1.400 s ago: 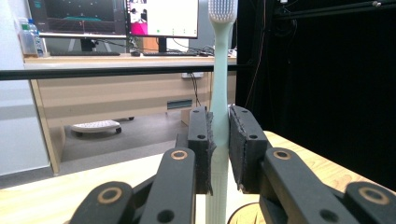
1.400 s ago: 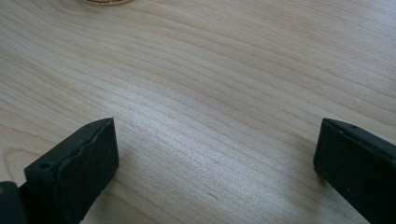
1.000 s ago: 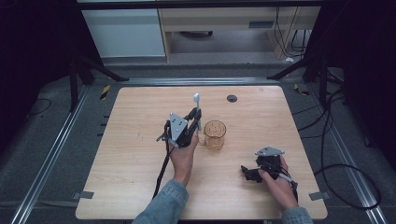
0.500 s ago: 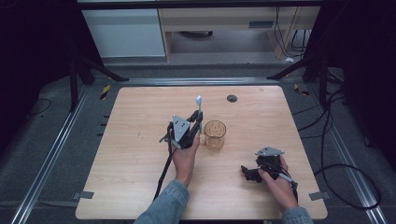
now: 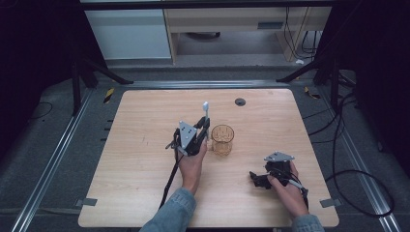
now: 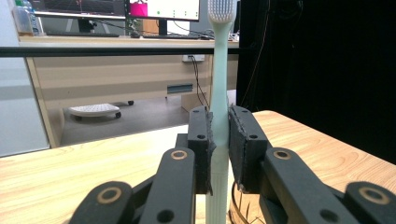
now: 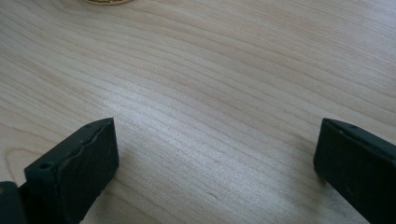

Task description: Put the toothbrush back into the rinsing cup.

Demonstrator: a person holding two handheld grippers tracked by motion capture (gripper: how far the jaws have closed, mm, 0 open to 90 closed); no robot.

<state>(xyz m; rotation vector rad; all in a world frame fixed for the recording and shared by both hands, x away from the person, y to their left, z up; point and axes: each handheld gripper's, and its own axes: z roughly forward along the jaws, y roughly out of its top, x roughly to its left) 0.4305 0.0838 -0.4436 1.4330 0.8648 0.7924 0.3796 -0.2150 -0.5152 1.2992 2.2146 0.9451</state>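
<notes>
While your left gripper (image 5: 203, 126) hangs over the middle of the table (image 5: 145, 193), its jaws are clamped on the pale toothbrush (image 5: 206, 110), which stands upright with the bristle head at the top. Your left gripper view shows the grip plainly: both black pads press on the toothbrush (image 6: 218, 107) handle partway down, and the ribbed lower end of the handle runs on below them. Just to the right of that gripper on the table stands the amber wire-patterned cup (image 5: 222, 139), close beside the brush but apart from it; a sliver of its rim (image 6: 240, 210) shows under your left jaws.

Compared with a second ago, your left hand has shifted only slightly. The brush now sits a touch nearer the cup than it did, and it is as upright as before. The grip on the handle has not changed.

Your right gripper (image 5: 256, 178) rests low on the table near the front right corner, well apart from the cup, in the same spot as in both earlier frames. Its jaws stand wide apart with bare wood between them (image 7: 215, 154). A small dark round fitting (image 5: 240, 101) lies near the far edge of the table, unmoved.
</notes>
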